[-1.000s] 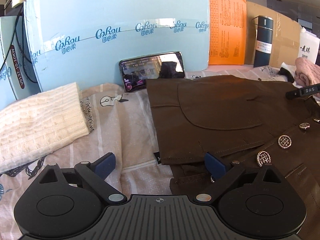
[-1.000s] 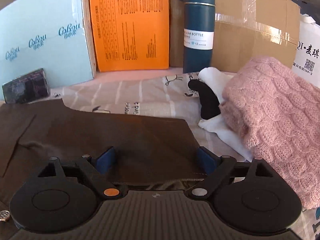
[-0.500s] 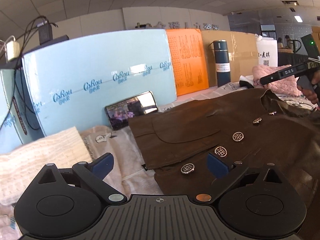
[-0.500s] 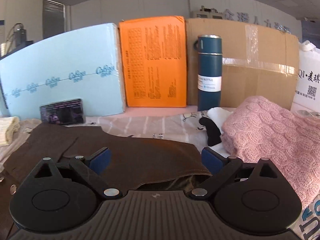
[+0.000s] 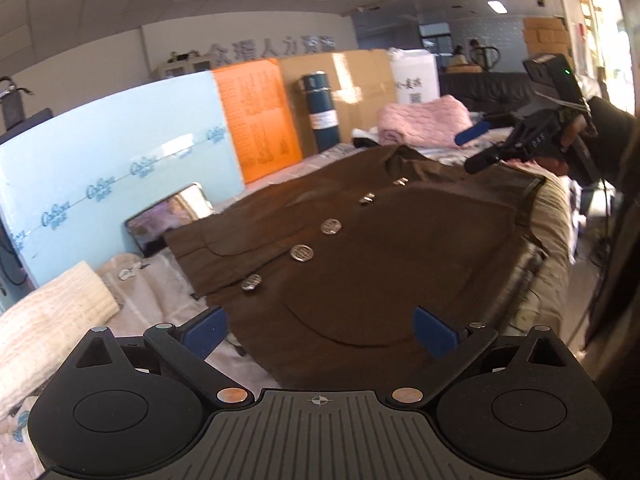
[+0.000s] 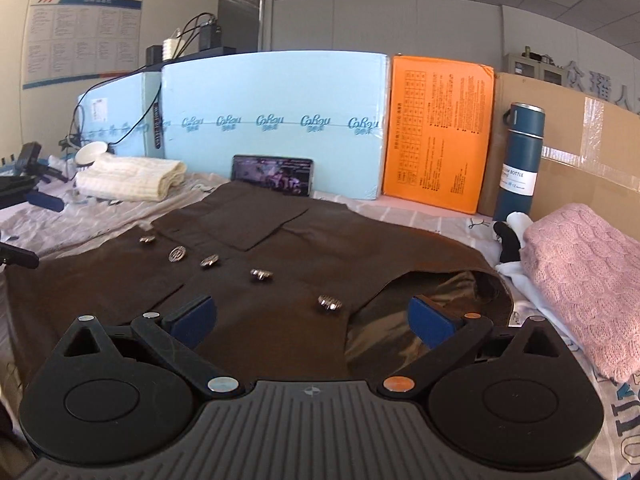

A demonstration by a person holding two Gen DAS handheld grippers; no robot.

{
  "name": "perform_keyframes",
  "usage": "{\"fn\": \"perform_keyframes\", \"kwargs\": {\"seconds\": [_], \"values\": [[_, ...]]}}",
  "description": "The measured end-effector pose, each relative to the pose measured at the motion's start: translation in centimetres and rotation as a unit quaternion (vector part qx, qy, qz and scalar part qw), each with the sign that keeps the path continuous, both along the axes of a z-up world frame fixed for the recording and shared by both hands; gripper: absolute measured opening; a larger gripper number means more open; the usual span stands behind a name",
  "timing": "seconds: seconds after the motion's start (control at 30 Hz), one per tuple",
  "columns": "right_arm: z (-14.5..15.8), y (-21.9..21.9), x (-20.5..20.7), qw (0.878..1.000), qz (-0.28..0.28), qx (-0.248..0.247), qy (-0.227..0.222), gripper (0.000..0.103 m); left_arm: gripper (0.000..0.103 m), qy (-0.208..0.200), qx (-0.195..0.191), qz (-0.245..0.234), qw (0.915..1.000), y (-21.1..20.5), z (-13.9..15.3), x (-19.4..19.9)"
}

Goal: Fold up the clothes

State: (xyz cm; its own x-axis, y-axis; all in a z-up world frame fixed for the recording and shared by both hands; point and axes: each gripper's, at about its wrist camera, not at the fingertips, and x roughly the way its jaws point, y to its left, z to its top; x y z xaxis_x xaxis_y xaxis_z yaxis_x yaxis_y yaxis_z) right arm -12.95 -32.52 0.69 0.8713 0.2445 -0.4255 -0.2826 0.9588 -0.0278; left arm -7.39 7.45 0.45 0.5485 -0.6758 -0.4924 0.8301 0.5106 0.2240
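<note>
A dark brown jacket [image 5: 400, 248] with a row of silver buttons lies spread flat on the bed; it also shows in the right wrist view [image 6: 280, 264]. My left gripper [image 5: 320, 332] is open and empty, raised above the jacket's hem end. My right gripper [image 6: 310, 320] is open and empty, above the collar end where the shiny lining [image 6: 400, 312] shows. The right gripper also shows in the left wrist view [image 5: 480, 148], held over the far end of the jacket.
A folded cream knit [image 5: 44, 320] lies at the left. A folded pink knit [image 6: 588, 280] lies at the right. A phone [image 6: 272, 174], pale blue foam boards [image 6: 276, 112], an orange card [image 6: 436, 132], a blue bottle [image 6: 520, 160] and cardboard [image 6: 592, 152] stand behind.
Both grippers have lifted up and back from the jacket. The jacket, held up half a second ago, now lies flat with its button front showing.
</note>
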Motion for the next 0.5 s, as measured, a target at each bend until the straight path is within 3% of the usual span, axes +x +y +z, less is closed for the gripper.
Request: {"fn": "perform_keyframes", "kwargs": {"seconds": [0.13, 0.27, 0.43, 0.5], "values": [[-0.8, -0.1, -2.6, 0.999, 0.015, -0.02, 0.02, 0.103, 0.101, -0.003, 0.036, -0.04, 0.9986, -0.4, -0.9, -1.9], [-1.1, 0.1, -5.0, 0.998, 0.03, -0.051, 0.022, 0.103, 0.101, -0.011, 0.063, -0.048, 0.9968, -0.9, -1.3, -2.7], [-1.7, -0.1, -7.1, 0.995, 0.041, -0.08, 0.029, 0.103, 0.101, -0.028, 0.039, -0.053, 0.9974, -0.1, 0.0, -3.8], [-2.0, -0.1, -7.2, 0.995, 0.043, -0.089, 0.035, 0.103, 0.101, -0.023, 0.052, -0.067, 0.9961, -0.7, -0.2, -4.2]]}}
